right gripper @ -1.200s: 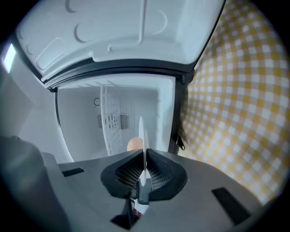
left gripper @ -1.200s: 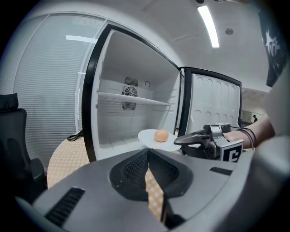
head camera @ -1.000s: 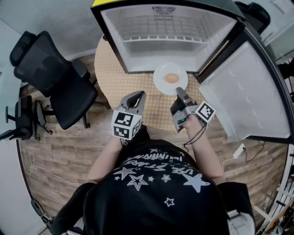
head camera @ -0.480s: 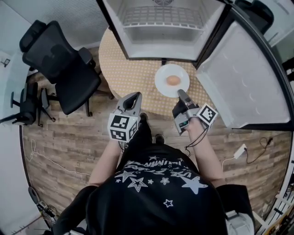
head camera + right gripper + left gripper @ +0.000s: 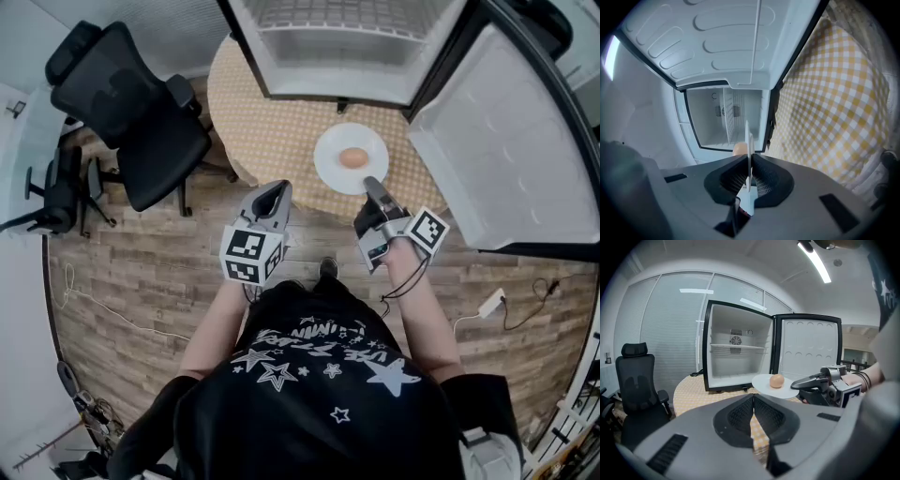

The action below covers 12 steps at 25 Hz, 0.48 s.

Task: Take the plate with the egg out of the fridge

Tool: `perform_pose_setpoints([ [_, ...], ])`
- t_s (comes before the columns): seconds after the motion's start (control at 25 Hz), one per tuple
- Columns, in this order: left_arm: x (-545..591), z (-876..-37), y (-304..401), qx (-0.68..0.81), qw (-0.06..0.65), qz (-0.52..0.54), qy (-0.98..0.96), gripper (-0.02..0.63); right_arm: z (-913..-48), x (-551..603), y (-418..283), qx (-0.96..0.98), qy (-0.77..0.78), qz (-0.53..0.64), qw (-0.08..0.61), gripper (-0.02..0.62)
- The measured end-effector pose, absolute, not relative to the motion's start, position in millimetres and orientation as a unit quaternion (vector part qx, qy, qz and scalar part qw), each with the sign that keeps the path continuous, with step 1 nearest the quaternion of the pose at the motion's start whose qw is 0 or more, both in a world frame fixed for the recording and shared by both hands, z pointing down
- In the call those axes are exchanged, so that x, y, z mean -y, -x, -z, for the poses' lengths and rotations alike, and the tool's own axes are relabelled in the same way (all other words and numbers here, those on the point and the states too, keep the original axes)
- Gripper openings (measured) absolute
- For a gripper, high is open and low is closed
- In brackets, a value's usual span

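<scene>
A white plate (image 5: 337,171) with a brown egg (image 5: 352,157) on it hangs over the checked round table (image 5: 272,131), in front of the open fridge (image 5: 342,56). My right gripper (image 5: 371,187) is shut on the plate's near rim. In the right gripper view the plate (image 5: 747,140) stands edge-on between the pads, the egg (image 5: 738,149) just showing behind it. My left gripper (image 5: 273,199) is shut and holds nothing, left of the plate. From the left gripper view I see the plate (image 5: 765,382), the egg (image 5: 776,380) and the right gripper (image 5: 808,381).
The fridge door (image 5: 506,150) stands swung open at the right. The fridge's wire shelf (image 5: 738,347) is bare. A black office chair (image 5: 122,103) stands left of the table. A cable and a white plug (image 5: 489,305) lie on the wooden floor at the right.
The plate with the egg has come further out from the fridge over the table, carried by the right gripper. Both grippers have drawn back towards me.
</scene>
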<state>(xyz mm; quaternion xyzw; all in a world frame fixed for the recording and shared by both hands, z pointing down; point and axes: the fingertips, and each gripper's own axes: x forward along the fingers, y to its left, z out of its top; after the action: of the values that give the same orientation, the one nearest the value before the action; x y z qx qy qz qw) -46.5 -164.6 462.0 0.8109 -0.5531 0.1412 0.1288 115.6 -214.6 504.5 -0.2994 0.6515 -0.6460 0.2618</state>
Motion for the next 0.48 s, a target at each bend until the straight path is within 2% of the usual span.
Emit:
perform_pose_setpoints([
  [0.48, 109, -452, 66, 0.535, 0.123, -0.126, -0.826, 0.009, -485, 155, -99, -0.654, 0.312, 0.631, 0.278, 0.038],
])
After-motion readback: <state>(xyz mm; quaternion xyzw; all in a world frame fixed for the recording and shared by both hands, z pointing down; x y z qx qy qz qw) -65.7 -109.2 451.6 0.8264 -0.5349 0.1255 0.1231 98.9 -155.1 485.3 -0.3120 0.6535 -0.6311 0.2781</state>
